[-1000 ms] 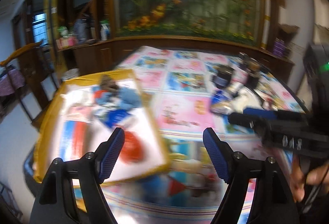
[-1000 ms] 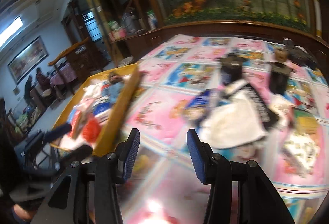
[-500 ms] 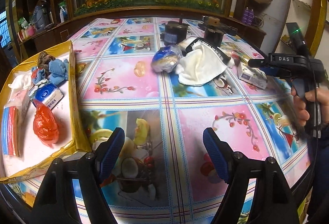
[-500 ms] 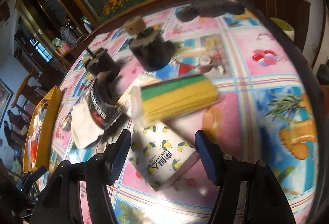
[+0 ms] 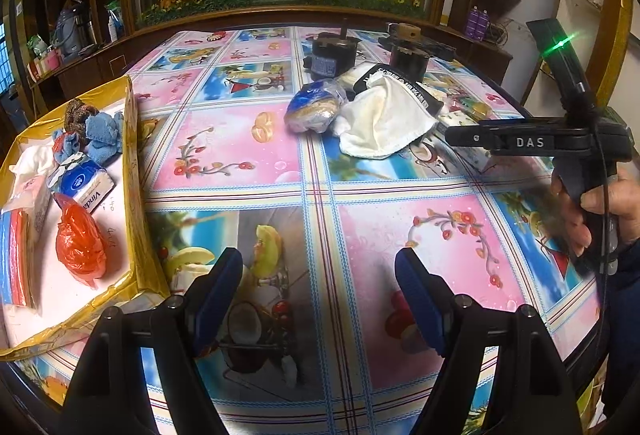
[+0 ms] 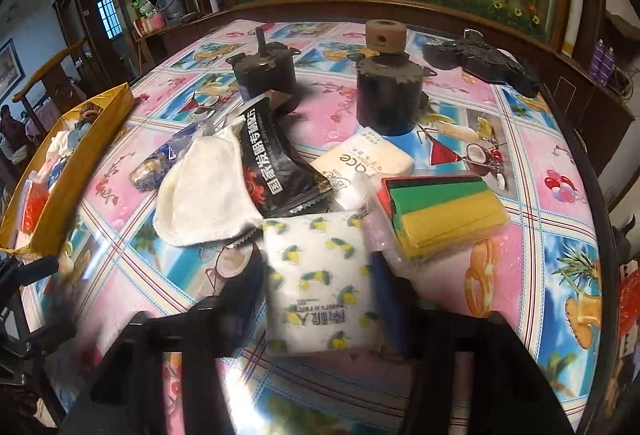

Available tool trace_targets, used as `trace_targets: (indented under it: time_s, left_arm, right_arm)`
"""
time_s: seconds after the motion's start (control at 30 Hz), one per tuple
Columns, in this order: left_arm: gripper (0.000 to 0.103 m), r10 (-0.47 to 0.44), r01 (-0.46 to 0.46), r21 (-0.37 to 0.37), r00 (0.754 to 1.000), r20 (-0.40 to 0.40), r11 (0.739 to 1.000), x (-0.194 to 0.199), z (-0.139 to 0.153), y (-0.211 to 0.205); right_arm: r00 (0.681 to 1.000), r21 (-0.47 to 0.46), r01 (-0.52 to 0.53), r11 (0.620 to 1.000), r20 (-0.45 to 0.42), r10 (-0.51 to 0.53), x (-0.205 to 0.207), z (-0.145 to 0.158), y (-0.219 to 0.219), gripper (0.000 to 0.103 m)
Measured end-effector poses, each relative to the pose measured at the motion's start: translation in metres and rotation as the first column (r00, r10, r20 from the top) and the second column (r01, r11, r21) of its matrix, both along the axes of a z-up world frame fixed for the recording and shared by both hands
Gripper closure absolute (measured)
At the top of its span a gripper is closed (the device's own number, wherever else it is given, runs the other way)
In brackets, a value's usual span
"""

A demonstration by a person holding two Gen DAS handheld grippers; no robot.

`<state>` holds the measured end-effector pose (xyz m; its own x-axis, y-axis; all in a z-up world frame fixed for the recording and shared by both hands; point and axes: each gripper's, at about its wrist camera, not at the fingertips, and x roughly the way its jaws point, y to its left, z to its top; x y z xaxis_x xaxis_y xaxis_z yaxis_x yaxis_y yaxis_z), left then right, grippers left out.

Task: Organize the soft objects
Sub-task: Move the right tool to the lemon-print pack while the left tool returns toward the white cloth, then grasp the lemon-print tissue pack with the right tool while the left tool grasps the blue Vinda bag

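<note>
In the left wrist view, the left tongs (image 5: 318,299) hang released over the tabletop (image 5: 248,151), with only the printed cloth between the blue pads (image 5: 216,295). The yellow box (image 5: 132,163) is the landmark here. Inside the box lie an orange bag (image 5: 80,243), a blue tissue pack (image 5: 86,187), a blue cloth (image 5: 104,133) and a brown scrunchie (image 5: 80,113). To the right of the box, well apart from it, a white cloth (image 5: 384,123) lies on the tabletop, and a blue wrapped bundle (image 5: 314,107) touches its left side. Still more to the right, a hand (image 5: 596,207) holds the right tongs (image 5: 464,137), seen from the side.

In the right wrist view, the lemon tissue pack (image 6: 320,283) is the landmark. It lies on the tabletop between the pads of the right tongs (image 6: 316,295), and the tongs are closing on it. The pads are blurred, so I cannot tell if they already press the pack. Just behind the pack lies a black packet (image 6: 276,163) that partly covers the white cloth (image 6: 200,187). To the right of the pack, touching its corner, is a sponge pack (image 6: 444,215) in green and yellow. A white tissue pack (image 6: 368,163) lies behind it. Farther behind stand two black motors (image 6: 390,99). The yellow box (image 6: 80,151) is far to the left.
</note>
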<state>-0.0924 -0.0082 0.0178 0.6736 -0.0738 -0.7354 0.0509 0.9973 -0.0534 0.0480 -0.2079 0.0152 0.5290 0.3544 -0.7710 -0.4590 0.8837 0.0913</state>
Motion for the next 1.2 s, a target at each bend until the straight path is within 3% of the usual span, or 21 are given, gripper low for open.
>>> trace_targets:
  time_s: [0.17, 0.47, 0.7, 0.93, 1.0, 1.07, 1.2]
  left_arm:
    - [0.025, -0.007, 0.006, -0.026, 1.0, -0.008, 1.0, 0.007, 0.012, 0.001]
    - [0.025, 0.009, -0.015, -0.105, 0.998, -0.056, 0.994, 0.08, 0.055, 0.013]
    - [0.025, 0.057, -0.082, -0.158, 0.986, -0.156, 0.984, 0.149, 0.041, 0.02]
    - [0.025, 0.077, -0.129, -0.192, 0.964, -0.255, 0.973, 0.194, 0.007, 0.02]
    - [0.029, 0.089, -0.139, -0.186, 0.963, -0.254, 0.973, 0.199, 0.0, 0.02]
    - [0.056, 0.092, -0.134, -0.163, 0.965, -0.245, 0.977, 0.199, -0.005, 0.019]
    - [0.057, 0.113, -0.14, -0.125, 0.974, -0.199, 0.982, 0.182, -0.002, 0.019]
  right_arm:
    - [0.998, 0.089, 0.016, 0.996, 0.061, -0.022, -0.008, 0.017, -0.013, 0.05]
    - [0.999, 0.214, 0.035, 0.976, 0.007, -0.037, -0.01, 0.024, -0.029, 0.049]
    - [0.999, 0.258, 0.039, 0.965, 0.0, -0.04, -0.012, 0.027, -0.036, 0.049]
    - [1.0, 0.279, 0.026, 0.96, -0.007, -0.025, -0.014, 0.028, -0.036, 0.049]
    - [1.0, 0.278, 0.024, 0.96, -0.013, -0.022, -0.014, 0.027, -0.035, 0.049]
    - [1.0, 0.28, 0.023, 0.96, -0.015, -0.02, -0.014, 0.026, -0.035, 0.049]
    - [1.0, 0.274, 0.005, 0.962, -0.005, -0.004, -0.016, 0.027, -0.032, 0.049]
